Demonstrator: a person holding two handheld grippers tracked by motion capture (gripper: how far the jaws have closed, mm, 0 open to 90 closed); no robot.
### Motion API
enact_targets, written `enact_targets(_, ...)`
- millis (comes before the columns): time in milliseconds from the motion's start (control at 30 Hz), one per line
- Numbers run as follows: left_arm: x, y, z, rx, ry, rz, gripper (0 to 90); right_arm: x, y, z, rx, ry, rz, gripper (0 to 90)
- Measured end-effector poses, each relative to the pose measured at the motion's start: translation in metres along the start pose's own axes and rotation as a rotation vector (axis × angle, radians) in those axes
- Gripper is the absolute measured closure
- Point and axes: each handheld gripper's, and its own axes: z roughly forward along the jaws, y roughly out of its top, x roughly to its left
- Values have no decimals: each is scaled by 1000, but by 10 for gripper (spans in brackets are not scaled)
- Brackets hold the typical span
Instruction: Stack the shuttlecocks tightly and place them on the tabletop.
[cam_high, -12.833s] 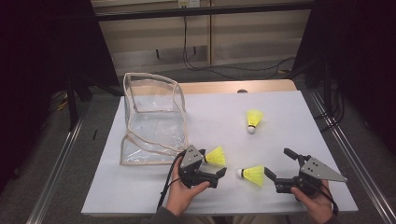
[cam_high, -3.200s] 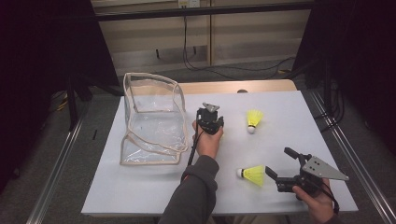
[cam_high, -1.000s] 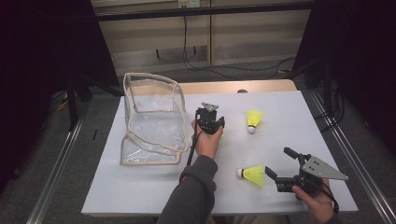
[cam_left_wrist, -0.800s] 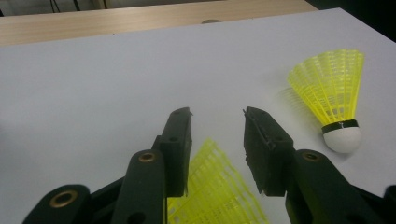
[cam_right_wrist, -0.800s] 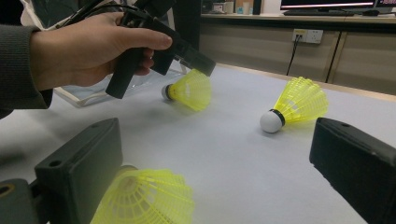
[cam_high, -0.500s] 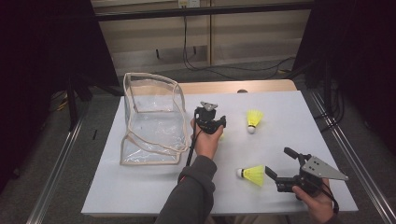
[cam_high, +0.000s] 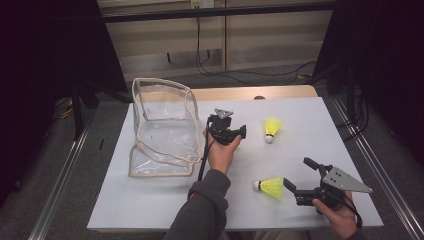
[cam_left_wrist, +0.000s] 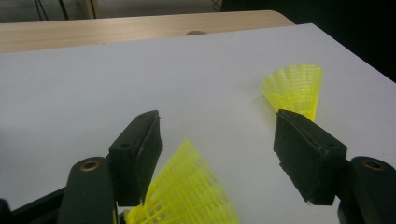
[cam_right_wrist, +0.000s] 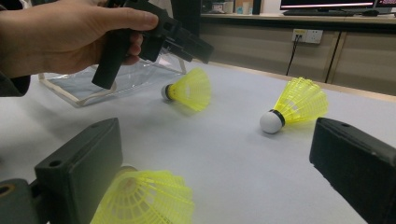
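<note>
My left gripper (cam_high: 235, 133) hovers mid-table beside the clear bag (cam_high: 150, 107). Its jaws have just been opening and now stand open (cam_left_wrist: 219, 116). A yellow shuttlecock (cam_left_wrist: 187, 198) lies low between them, free of the pads; in the right gripper view this shuttlecock (cam_right_wrist: 187, 89) rests on its side on the table under the left gripper (cam_right_wrist: 196, 46). A second shuttlecock (cam_high: 272, 127) stands to the right (cam_left_wrist: 294, 91) (cam_right_wrist: 294, 105). My right gripper (cam_high: 297, 172) sits open near the front right, with a third shuttlecock (cam_high: 270, 187) lying between its jaws (cam_right_wrist: 144, 198), not pinched.
The clear plastic bag with beige trim (cam_right_wrist: 93, 81) stands open at the left of the white tabletop (cam_high: 300, 115). A wooden strip (cam_high: 250, 93) runs along the table's far edge. Metal rails flank the table on both sides.
Since the oldest frame my left hand carried a shuttlecock from the front of the table to beside the bag. In the last second it barely shifted. The right gripper stayed put.
</note>
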Motion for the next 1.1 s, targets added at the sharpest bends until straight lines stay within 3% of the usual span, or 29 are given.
enact_targets(300, -7, -4, -7, 29, -64, 9, 224, 0, 1, 0, -1, -3, -4, 20)
enact_targets(733, -9, -13, -21, 19, -84, 21, 166, 0, 1, 3, 8, -3, -8, 20)
enact_targets(1100, -16, -17, -32, 12, -127, 41, 143, 1, 2, 4, 9, 0, -17, 20)
